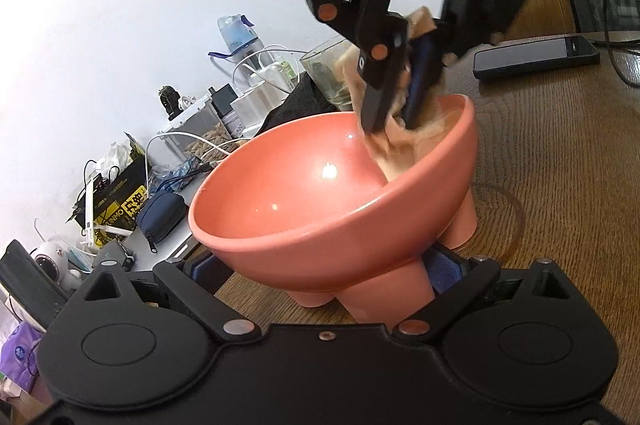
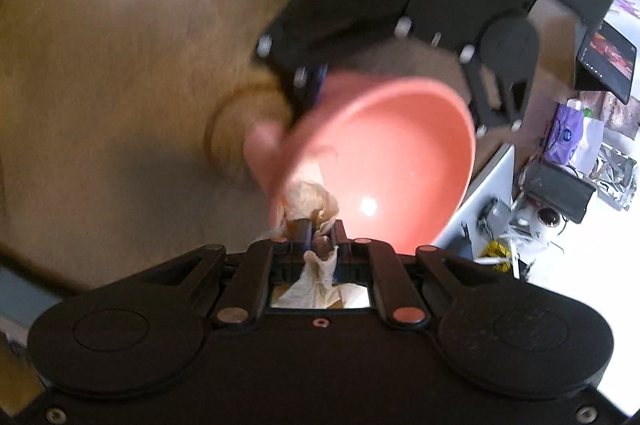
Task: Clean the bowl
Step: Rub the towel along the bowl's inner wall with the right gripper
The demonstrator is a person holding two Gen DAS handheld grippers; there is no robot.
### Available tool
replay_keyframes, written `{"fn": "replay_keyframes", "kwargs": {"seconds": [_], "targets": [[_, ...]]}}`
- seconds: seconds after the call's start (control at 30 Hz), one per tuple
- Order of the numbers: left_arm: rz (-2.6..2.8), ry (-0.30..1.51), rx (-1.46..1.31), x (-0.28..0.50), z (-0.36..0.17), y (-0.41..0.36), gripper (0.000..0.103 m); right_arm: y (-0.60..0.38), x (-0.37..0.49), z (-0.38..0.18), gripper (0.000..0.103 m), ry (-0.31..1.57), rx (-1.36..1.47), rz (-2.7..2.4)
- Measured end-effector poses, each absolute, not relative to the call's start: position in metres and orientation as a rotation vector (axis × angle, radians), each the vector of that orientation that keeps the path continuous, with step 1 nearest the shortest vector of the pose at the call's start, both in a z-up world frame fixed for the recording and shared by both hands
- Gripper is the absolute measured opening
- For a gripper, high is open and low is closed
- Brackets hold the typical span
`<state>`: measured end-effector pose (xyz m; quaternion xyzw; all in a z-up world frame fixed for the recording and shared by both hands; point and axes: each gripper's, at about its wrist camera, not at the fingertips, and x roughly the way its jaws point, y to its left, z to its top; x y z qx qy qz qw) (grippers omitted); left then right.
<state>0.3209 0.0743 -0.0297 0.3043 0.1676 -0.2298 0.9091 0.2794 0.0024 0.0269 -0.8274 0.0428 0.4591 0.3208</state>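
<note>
A coral-pink footed bowl (image 1: 304, 201) is tilted over the wooden table (image 1: 560, 193). My left gripper (image 1: 324, 265) is shut on its base, with the blue pads (image 1: 444, 269) against the legs. My right gripper (image 1: 394, 121) comes down from above, shut on a crumpled tan paper tissue (image 1: 392, 149) that presses against the bowl's inner wall at the right. In the right wrist view the bowl (image 2: 392, 153) lies ahead, the tissue (image 2: 308, 201) bunches at my right gripper (image 2: 320, 237), and the left gripper's body (image 2: 400, 17) shows blurred behind the bowl.
A dark phone (image 1: 536, 57) lies on the table at the right, and a drinking glass (image 1: 326, 73) stands behind the bowl. Left of the table, a grey surface holds a water bottle (image 1: 240, 33), chargers, cables, a blue pouch (image 1: 160, 213) and a small camera (image 1: 50, 257).
</note>
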Motion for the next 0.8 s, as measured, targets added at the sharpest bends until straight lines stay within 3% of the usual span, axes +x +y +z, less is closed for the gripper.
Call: {"fn": "replay_keyframes", "kwargs": {"seconds": [0.37,0.8], "targets": [[-0.474,0.345,0.628,0.321,-0.029,0.074,0.097,0.047,0.304,0.046,0.01,-0.098,-2.103,1.162],[-0.475,0.347,0.627,0.322,-0.029,0.074,0.097,0.018,0.332,0.024,0.01,0.008,-2.232,1.054]]}}
